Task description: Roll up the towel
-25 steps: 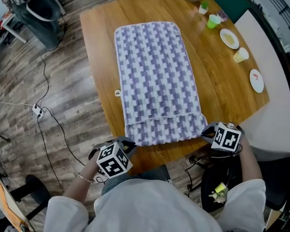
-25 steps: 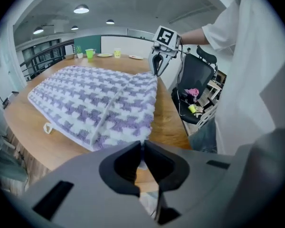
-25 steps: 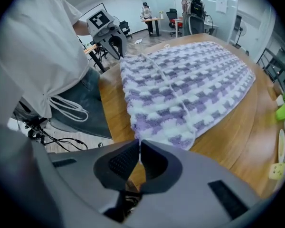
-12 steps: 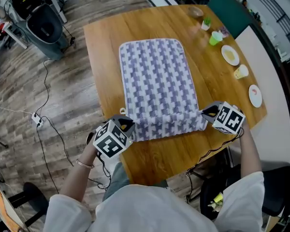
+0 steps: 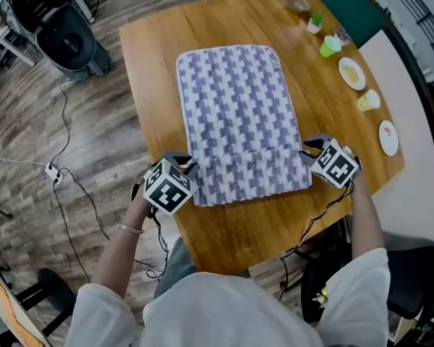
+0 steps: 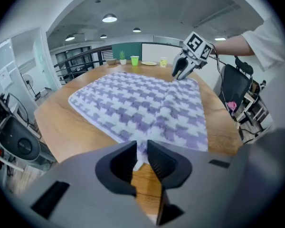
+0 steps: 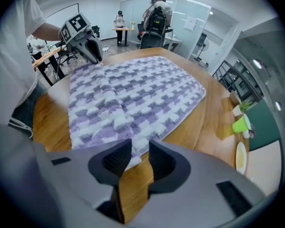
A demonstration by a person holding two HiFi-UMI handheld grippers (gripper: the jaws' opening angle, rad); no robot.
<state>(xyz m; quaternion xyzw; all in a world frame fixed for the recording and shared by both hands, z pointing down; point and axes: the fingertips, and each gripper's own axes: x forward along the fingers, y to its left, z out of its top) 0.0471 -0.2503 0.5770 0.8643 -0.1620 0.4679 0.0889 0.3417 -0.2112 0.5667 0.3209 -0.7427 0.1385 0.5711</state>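
Observation:
The purple-and-white checked towel lies flat on the wooden table, its near end turned over into a thick band. My left gripper is at the band's left corner and my right gripper at its right corner. Both point steeply down. In the left gripper view the jaws have just been opening; a narrow gap shows with the towel's corner in it. In the right gripper view the jaws have also just been opening, and the towel's edge lies loose between them.
At the table's far right stand a green cup, two plates, a yellow item and a small plant pot. A black office chair is beyond the table's left side. Cables and a power strip lie on the floor.
Both grippers have moved away from me across the table with the towel's near end. That end now lies turned over as a thicker band further from the table's near edge.

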